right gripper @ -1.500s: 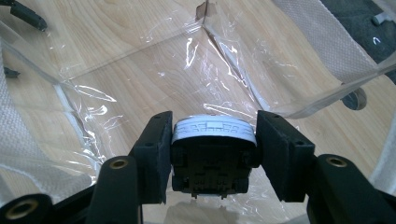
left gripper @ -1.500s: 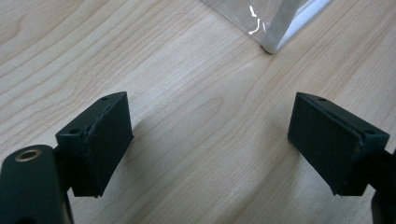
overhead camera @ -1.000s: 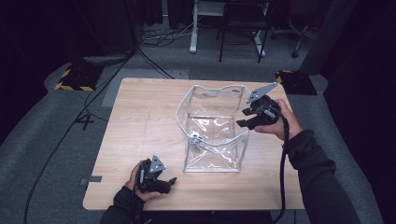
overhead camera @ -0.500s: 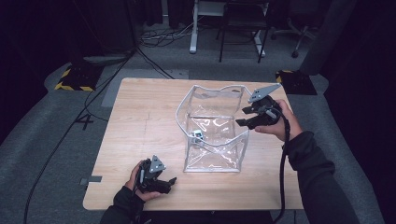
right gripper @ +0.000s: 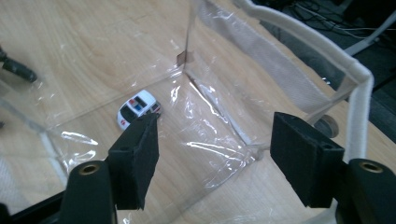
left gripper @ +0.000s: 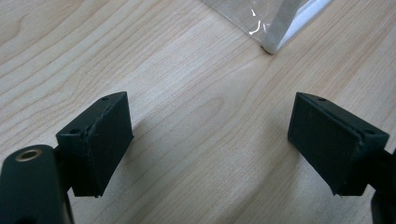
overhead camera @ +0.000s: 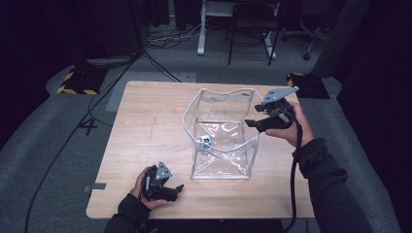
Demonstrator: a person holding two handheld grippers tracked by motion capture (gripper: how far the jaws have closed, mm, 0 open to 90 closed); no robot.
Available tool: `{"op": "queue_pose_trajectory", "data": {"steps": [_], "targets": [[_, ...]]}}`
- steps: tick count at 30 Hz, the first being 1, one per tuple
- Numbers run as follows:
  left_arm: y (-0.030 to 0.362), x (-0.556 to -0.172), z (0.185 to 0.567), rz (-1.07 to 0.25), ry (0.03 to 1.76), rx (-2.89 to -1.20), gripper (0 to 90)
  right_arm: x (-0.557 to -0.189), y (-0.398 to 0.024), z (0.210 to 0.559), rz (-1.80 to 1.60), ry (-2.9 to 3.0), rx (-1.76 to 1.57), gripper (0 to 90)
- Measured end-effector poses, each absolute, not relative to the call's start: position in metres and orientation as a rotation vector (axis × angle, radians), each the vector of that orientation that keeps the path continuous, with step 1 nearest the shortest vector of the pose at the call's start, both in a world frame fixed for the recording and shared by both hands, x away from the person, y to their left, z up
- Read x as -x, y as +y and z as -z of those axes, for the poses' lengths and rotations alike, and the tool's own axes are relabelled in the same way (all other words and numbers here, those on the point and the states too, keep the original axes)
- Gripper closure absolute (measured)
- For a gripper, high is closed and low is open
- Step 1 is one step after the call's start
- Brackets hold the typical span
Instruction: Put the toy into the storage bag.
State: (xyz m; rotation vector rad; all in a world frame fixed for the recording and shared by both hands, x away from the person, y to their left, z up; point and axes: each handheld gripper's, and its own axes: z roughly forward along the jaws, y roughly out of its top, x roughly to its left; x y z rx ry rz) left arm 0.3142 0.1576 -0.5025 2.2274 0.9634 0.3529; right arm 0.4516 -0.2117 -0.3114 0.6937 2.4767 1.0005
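Observation:
A clear plastic bag point(overhead camera: 221, 162) with white trim stands open on the wooden table point(overhead camera: 145, 116). A small white toy car point(overhead camera: 206, 141) lies on its bottom near the left wall; the right gripper view looks down on the car point(right gripper: 138, 108). My right gripper point(overhead camera: 252, 115) hovers over the bag's right rim. Its jaws have just been opening and stand apart with nothing between them point(right gripper: 215, 149). My left gripper point(overhead camera: 177, 190) rests on the table at the front left, open and empty point(left gripper: 210, 126), a little short of the bag's near corner point(left gripper: 280, 28).
Bare wood stretches left of the bag and behind it. The table's front edge point(overhead camera: 194, 216) runs just under the left hand. On the floor beyond are cables point(overhead camera: 160, 39), desk legs point(overhead camera: 200, 29), a chair base point(overhead camera: 306, 41) and a yellow-black striped block point(overhead camera: 77, 82).
The right gripper's jaws have spread wider above the bag's right rim. Both hands, the bag and the toy car stay where they were.

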Motion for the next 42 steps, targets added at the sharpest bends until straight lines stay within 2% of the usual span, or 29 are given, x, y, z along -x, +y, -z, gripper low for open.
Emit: {"op": "queue_pose_trajectory", "data": {"steps": [10, 42], "targets": [[0.158, -0.314, 0.502, -0.357, 0.962, -2.228, 14.1, -0.449, -0.218, 0.310, -1.059, 2.384, -0.719, 23.2], [0.158, -0.314, 0.502, -0.353, 0.962, -2.231, 14.1, -0.438, -0.260, 0.301, -1.142, 2.210, -0.796, 22.0]]}}
